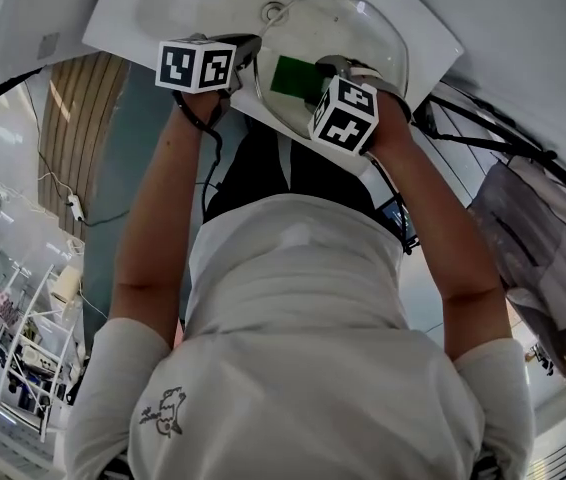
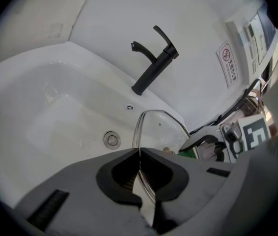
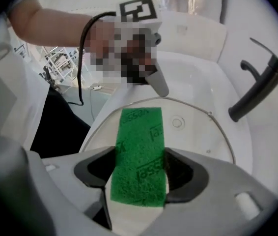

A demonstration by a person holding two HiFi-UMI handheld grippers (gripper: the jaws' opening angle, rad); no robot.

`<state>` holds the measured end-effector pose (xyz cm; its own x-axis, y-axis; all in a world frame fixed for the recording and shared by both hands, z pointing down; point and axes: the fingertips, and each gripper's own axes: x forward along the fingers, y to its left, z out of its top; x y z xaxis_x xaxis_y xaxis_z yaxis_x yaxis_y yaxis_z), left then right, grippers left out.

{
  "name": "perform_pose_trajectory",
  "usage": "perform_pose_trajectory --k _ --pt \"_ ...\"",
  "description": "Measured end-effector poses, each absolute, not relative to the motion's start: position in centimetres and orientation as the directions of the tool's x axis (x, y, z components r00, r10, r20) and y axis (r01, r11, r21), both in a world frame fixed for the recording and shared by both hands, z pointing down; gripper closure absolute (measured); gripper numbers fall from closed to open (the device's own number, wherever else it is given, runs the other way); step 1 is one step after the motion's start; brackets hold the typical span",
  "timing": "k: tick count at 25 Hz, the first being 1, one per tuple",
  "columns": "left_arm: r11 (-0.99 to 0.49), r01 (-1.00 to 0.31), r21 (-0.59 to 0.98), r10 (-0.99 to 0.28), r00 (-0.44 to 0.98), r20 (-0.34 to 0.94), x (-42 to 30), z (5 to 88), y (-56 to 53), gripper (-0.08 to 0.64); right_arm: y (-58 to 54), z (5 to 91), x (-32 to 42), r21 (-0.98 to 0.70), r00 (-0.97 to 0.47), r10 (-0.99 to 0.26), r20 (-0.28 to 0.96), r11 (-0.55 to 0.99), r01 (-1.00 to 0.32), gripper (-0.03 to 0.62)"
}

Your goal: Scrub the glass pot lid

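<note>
Left hand-held gripper [image 2: 140, 154]: clenched on the rim of the glass lid [image 2: 161, 129], holds it tilted over the white sink [image 2: 55, 107], above and beside the drain [image 2: 111, 139]. Right hand-held gripper [image 3: 140, 156]: grips a green scouring sponge [image 3: 140, 132] by its long sides, lays its far end against the lid's glass. Behind the basin, on its rim: a black tap [image 2: 153, 63].
</note>
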<state>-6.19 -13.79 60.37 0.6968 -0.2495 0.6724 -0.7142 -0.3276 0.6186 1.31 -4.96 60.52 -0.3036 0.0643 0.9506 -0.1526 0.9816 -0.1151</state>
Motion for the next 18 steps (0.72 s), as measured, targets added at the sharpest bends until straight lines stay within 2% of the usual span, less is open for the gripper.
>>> perform_pose_trajectory --k 6,10,18 --pt "-0.378 -0.726 0.574 -0.351 0.686 0.637 -6.6 57.6 -14.8 0.552 -7.0 56.7 1.7 0.010 -0.366 -0.112 0.924 0.963 -0.269 0.288" --pt "-0.447 -0.707 0.548 -0.371 0.704 0.606 -6.5 54.3 -14.7 0.548 -7.3 53.3 2.2 0.072 -0.396 -0.222 0.891 0.930 -0.360 0.288" --pt "-0.597 -0.665 0.450 -0.438 0.739 0.511 -7.3 44.8 -13.1 0.546 -7.6 43.4 3.0 0.148 -0.460 -0.454 0.763 0.816 -0.559 0.288"
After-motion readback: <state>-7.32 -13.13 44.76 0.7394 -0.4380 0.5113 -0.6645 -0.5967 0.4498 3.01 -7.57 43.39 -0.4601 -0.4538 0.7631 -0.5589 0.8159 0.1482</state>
